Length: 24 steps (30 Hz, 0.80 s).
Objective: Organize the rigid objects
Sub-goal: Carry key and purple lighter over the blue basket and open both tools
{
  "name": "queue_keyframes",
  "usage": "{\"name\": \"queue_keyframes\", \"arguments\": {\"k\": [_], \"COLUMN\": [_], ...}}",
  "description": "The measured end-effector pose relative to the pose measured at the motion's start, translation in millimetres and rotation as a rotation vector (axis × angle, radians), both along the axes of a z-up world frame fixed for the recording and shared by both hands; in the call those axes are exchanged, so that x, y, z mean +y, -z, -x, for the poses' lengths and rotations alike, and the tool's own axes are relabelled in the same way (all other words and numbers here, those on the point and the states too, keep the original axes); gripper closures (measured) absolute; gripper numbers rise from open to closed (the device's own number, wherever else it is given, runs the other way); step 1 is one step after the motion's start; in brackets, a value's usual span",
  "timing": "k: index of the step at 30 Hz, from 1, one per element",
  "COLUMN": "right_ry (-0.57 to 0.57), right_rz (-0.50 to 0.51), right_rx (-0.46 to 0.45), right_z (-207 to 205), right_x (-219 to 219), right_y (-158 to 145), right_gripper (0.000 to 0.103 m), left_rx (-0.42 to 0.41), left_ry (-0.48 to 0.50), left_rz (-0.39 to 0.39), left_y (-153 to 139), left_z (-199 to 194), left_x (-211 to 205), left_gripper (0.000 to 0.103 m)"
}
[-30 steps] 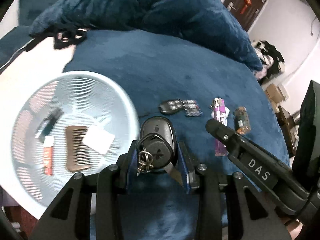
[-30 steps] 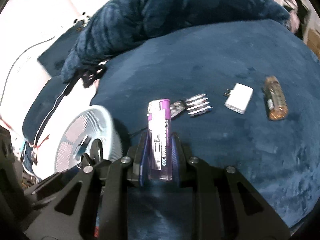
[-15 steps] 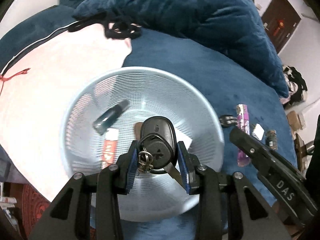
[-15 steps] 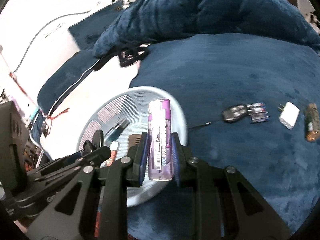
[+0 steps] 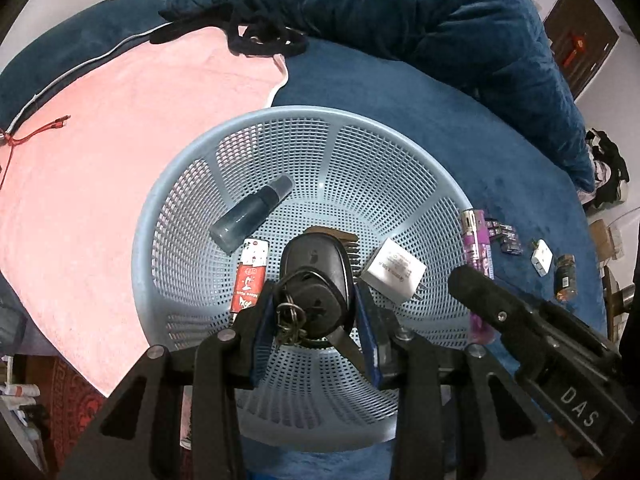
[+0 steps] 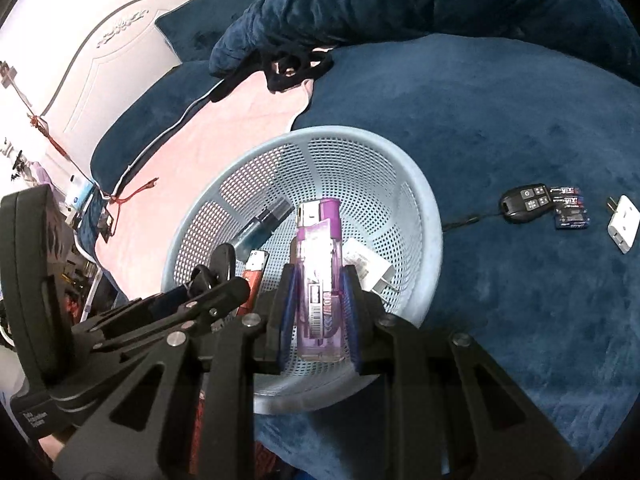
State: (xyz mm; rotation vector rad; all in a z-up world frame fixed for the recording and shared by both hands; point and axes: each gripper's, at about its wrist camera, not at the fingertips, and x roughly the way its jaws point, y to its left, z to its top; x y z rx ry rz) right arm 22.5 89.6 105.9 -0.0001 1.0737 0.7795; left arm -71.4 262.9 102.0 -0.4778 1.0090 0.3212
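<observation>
Basket (image 5: 192, 184) w/ spray bottle (image 5: 250, 216), red lighter (image 5: 249, 276), white charger (image 5: 394, 270) on blue blanket (image 6: 500, 100); over it, left gripper (image 5: 316, 312) clamps key fob (image 5: 316, 276), right gripper (image 6: 318, 300) clamps purple lighter (image 6: 318, 264).

A bed under a dark blue plush blanket (image 6: 520, 128) carries a pale blue mesh basket (image 5: 192, 184), half on a pink towel (image 5: 100, 160). Right of the basket lie a remote key fob (image 6: 526, 203), batteries (image 6: 570, 212), a white plug (image 6: 622, 228) and a small brown bottle (image 5: 565, 278).
</observation>
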Motion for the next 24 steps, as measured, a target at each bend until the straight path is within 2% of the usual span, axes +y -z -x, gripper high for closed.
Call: {"name": "queue_keyframes", "arguments": {"k": [24], "right_ry": [-0.031], "right_rz": [0.015], "right_rx": [0.016], "right_z": [4.1], "right_x": [4.2], "right_y": [2.3], "right_gripper": [0.08], "left_rx": [0.008], "left_ry": [-0.009], "left_rz": [-0.013], "left_y": [0.4], "left_z": [-0.7], "left_x": [1.6], "left_gripper": [0.065]}}
